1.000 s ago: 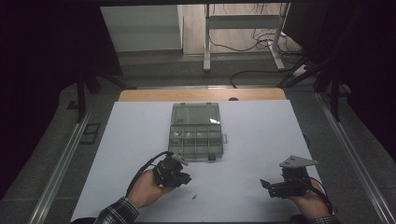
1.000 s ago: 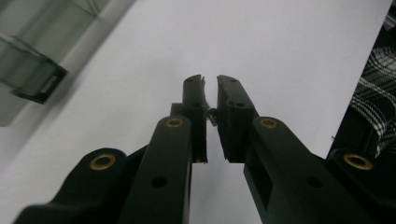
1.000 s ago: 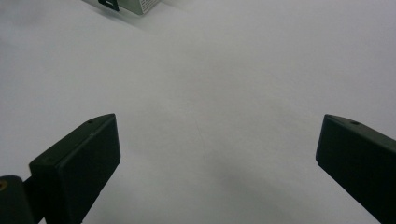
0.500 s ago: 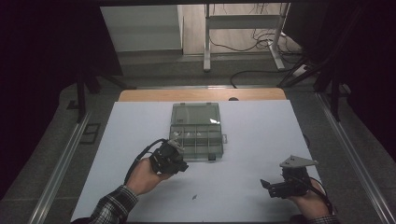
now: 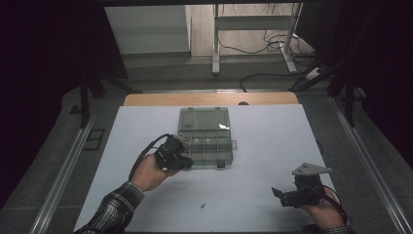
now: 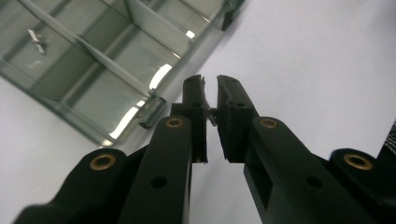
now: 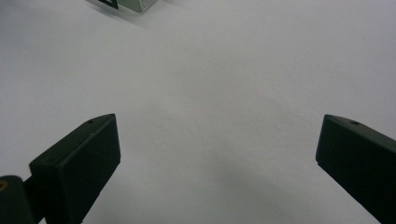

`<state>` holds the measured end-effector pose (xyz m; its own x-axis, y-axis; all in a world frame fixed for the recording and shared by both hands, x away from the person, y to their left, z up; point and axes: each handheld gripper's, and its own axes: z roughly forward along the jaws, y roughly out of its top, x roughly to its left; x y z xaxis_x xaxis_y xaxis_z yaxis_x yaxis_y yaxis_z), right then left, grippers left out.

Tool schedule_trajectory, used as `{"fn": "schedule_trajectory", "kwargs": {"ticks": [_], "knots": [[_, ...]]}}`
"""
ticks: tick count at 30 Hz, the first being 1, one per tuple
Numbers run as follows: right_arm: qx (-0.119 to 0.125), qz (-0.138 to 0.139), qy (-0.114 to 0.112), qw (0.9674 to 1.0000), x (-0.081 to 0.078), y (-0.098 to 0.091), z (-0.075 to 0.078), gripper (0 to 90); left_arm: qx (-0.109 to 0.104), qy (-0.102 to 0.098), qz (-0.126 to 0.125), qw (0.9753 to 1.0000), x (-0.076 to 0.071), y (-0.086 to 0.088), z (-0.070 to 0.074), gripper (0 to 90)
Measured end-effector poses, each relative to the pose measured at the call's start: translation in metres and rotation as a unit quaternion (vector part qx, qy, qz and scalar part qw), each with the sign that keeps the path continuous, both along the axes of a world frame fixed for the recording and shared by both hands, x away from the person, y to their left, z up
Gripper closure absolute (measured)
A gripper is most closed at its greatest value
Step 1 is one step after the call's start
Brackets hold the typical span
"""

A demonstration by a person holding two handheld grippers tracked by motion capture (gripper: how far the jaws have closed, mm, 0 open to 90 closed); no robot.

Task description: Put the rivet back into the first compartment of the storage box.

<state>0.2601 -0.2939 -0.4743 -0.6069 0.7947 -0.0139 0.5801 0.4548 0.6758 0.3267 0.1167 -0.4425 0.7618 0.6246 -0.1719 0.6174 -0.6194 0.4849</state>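
Left gripper (image 5: 187, 163) at organizer box (image 5: 204, 136), 7 o'clock corner.
Jaws nearly closed, pinching a small metal piece (image 6: 212, 114); right gripper (image 5: 278, 196) wide open, empty.

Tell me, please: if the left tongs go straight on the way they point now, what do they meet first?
Probably the clear compartment box: the left tongs, nearly shut on a small metal piece, point at its near edge. How high they are above it is unclear.
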Motion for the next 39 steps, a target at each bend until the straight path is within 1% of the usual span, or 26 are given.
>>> {"fn": "schedule_trajectory", "kwargs": {"ticks": [7,13,15,18,26,29,33,37,39], "knots": [[0.001,-0.001,0.000,1.0000,0.000,-0.001,0.000,0.1,0.003,-0.006,0.014,0.9999,0.015,0.004,0.010,82.9],[0.001,-0.001,0.000,1.0000,0.000,0.000,0.000,0.1,0.011,-0.008,0.026,0.9996,0.028,0.006,0.013,82.8],[0.001,-0.001,0.000,1.0000,0.000,0.000,0.000,0.0,0.010,-0.009,0.032,0.9994,0.032,0.008,0.014,82.8],[0.001,-0.001,0.001,1.0000,0.000,-0.001,0.000,0.1,0.018,-0.010,0.038,0.9991,0.038,0.010,0.014,82.8],[0.001,0.000,0.001,1.0000,0.000,-0.001,0.000,0.0,0.023,-0.012,0.056,0.9981,0.053,0.014,0.018,82.8],[0.001,0.000,0.001,1.0000,0.000,0.000,0.000,0.1,0.029,-0.013,0.061,0.9976,0.059,0.014,0.018,82.8],[0.001,0.000,0.001,1.0000,0.000,0.000,0.000,0.0,0.031,-0.010,0.071,0.9969,0.067,0.016,0.016,82.8],[0.001,0.001,0.002,1.0000,0.000,0.000,0.000,0.1,0.036,-0.005,0.083,0.9959,0.075,0.018,0.010,82.8],[0.001,0.001,0.002,1.0000,0.000,0.000,0.000,0.1,0.034,-0.004,0.088,0.9955,0.078,0.019,0.008,82.8]]}}
